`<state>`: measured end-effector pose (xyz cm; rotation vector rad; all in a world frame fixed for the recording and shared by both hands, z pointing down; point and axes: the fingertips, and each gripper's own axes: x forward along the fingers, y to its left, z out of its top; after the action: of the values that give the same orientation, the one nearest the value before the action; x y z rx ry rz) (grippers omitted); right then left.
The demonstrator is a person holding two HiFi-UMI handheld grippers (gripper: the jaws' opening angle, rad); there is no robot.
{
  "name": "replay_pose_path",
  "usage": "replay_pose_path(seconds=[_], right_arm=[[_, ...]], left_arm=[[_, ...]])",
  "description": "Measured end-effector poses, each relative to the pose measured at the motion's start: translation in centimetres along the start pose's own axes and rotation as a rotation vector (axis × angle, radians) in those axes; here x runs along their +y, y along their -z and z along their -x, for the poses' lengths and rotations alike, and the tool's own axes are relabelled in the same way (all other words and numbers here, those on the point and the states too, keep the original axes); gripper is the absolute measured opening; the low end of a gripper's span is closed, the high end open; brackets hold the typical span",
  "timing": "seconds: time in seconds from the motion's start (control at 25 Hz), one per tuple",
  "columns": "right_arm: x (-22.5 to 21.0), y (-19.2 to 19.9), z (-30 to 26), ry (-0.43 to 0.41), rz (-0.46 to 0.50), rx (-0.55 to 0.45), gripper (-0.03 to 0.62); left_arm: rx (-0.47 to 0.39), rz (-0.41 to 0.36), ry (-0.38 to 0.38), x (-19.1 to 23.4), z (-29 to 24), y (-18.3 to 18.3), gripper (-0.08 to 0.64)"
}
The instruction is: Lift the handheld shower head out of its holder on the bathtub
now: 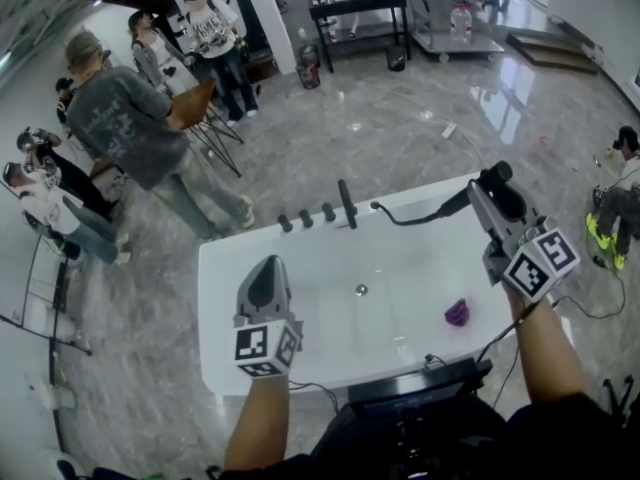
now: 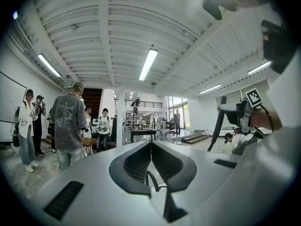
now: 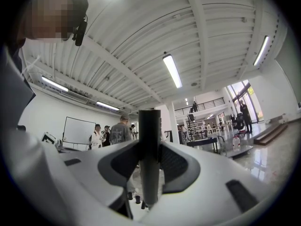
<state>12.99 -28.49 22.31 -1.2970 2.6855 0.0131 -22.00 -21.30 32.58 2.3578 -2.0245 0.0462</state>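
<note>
The black shower head (image 1: 495,180) is up off the white bathtub (image 1: 215,268), above its right end, with my right gripper (image 1: 490,203) shut on its handle. Its dark hose (image 1: 410,218) trails down to the tub's back rim. In the right gripper view the handle (image 3: 149,145) stands upright, clamped between the jaws of the right gripper (image 3: 149,160). My left gripper (image 1: 268,270) hovers over the tub's near left part, shut and holding nothing. In the left gripper view the left gripper (image 2: 151,145) has its jaws meeting, and the shower handle (image 2: 217,126) shows at the right.
Black taps (image 1: 305,218) and a spout (image 1: 346,203) line the tub's back rim. A purple object (image 1: 457,313) lies in the tub near the drain (image 1: 361,289). Several people (image 1: 130,128) stand behind at the left. Another person (image 1: 620,208) sits on the floor at the right.
</note>
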Motion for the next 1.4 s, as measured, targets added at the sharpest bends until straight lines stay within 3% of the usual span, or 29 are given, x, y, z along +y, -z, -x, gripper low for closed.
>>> replay_pose_path(seconds=[1.4], right_arm=[[-1.5,1.0,0.4,0.036,-0.001,-0.012,0.144]], left_arm=[[-0.01,0.012,0.035,-1.4,-1.7,-0.9,0.015]])
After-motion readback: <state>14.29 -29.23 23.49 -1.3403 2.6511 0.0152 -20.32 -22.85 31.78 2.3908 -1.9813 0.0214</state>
